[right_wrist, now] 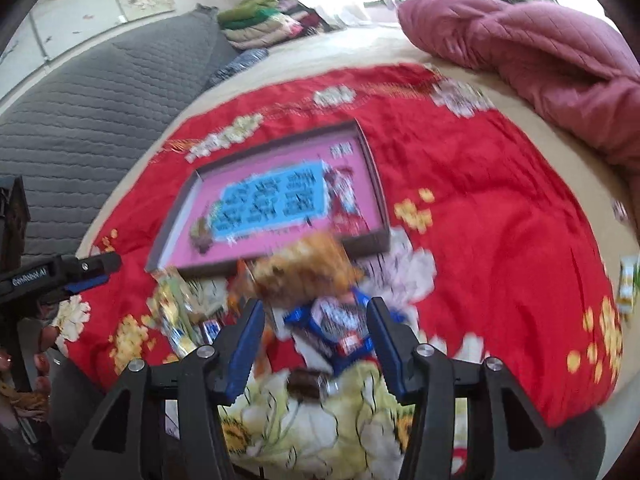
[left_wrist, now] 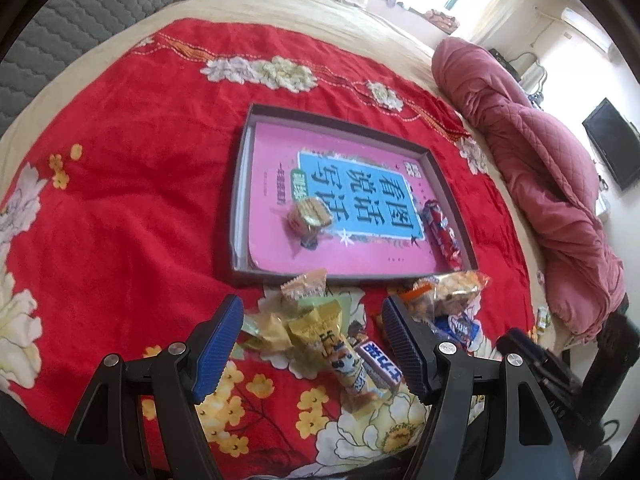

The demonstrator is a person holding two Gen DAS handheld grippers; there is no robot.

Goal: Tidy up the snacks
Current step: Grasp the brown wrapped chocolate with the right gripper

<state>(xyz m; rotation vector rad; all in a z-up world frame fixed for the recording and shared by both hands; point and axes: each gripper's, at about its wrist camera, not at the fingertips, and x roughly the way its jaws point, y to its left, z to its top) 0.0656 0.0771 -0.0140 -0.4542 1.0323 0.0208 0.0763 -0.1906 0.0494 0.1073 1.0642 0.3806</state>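
Note:
A shallow dark box (left_wrist: 444,184) lined with a pink book lies on the red floral bedspread. Inside it sit a small yellow-green snack pack (left_wrist: 310,214) and a red wrapped bar (left_wrist: 442,234). A pile of snacks lies in front of the box: a yellow packet (left_wrist: 320,326), a white and blue bar (left_wrist: 380,364), an orange bag of puffs (left_wrist: 456,292). My left gripper (left_wrist: 312,350) is open over the pile. My right gripper (right_wrist: 316,342) is open above a blue and white packet (right_wrist: 336,322), with the orange bag (right_wrist: 308,270) just beyond. The box (right_wrist: 372,242) shows blurred.
A pink quilt (left_wrist: 532,160) is bunched along the bed's right side. A grey padded headboard (right_wrist: 100,112) and folded clothes (right_wrist: 260,20) are at the far end. A small brown candy (right_wrist: 304,386) lies near my right fingers. My left gripper (right_wrist: 92,272) shows at the right wrist view's left.

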